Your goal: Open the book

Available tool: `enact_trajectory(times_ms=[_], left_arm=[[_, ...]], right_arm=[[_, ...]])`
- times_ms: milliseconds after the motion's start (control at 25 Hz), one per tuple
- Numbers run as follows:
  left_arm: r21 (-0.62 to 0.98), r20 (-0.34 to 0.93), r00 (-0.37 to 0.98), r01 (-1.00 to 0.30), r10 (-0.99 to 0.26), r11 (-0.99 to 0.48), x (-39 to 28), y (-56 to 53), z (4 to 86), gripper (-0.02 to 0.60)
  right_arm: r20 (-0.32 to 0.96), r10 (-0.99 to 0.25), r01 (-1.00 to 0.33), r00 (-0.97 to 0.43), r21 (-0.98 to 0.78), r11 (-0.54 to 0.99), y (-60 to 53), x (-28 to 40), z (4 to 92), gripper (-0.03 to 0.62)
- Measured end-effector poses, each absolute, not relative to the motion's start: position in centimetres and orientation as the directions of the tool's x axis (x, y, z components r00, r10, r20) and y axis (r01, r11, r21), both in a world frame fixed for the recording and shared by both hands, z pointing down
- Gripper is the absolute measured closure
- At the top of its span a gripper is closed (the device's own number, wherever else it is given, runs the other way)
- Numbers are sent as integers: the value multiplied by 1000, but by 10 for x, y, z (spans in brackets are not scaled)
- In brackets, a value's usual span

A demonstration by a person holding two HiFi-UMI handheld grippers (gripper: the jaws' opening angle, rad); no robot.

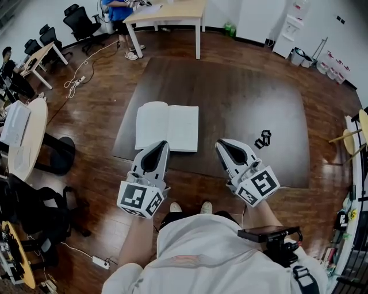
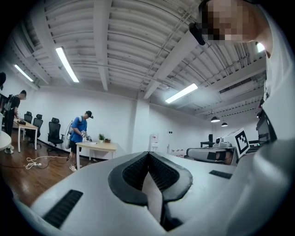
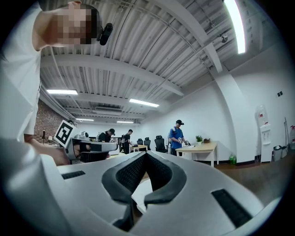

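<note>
A white book (image 1: 167, 125) lies open and flat on the dark low table (image 1: 241, 97), left of centre, its blank pages facing up. My left gripper (image 1: 163, 144) hovers at the book's near edge, over its bottom middle, with its jaws shut and nothing between them. My right gripper (image 1: 220, 143) is just right of the book's near right corner, shut and empty too. In the left gripper view the pads of the left gripper (image 2: 148, 155) meet at the tip. The right gripper view shows the right gripper (image 3: 145, 155) the same way. Both cameras point up at the room.
A small black object (image 1: 263, 139) lies on the table right of the right gripper. A white desk (image 1: 167, 14) with a person in blue (image 1: 118, 10) stands at the back. Office chairs (image 1: 80, 22) and a round table (image 1: 27, 138) are on the left, with cables (image 1: 77, 80) on the floor.
</note>
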State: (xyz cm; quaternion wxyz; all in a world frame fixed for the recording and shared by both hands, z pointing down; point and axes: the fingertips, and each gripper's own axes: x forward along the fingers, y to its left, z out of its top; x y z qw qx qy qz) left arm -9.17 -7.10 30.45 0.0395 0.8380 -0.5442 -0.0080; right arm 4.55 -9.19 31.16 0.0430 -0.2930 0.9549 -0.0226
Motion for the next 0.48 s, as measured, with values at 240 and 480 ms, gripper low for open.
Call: enact_trajectory(times_ms=[240,480], left_arm=[[77,34,422,-905,-906,-419,-100,-71,308,571],[85,40,424,-903,-905,-420,-115,-66,311,571]], right_arm=[[-63,-570,-567,-819,-66,821,-89,36,311,594],[-61,-571,-568,-819,-63,821,-85,22,311,594]])
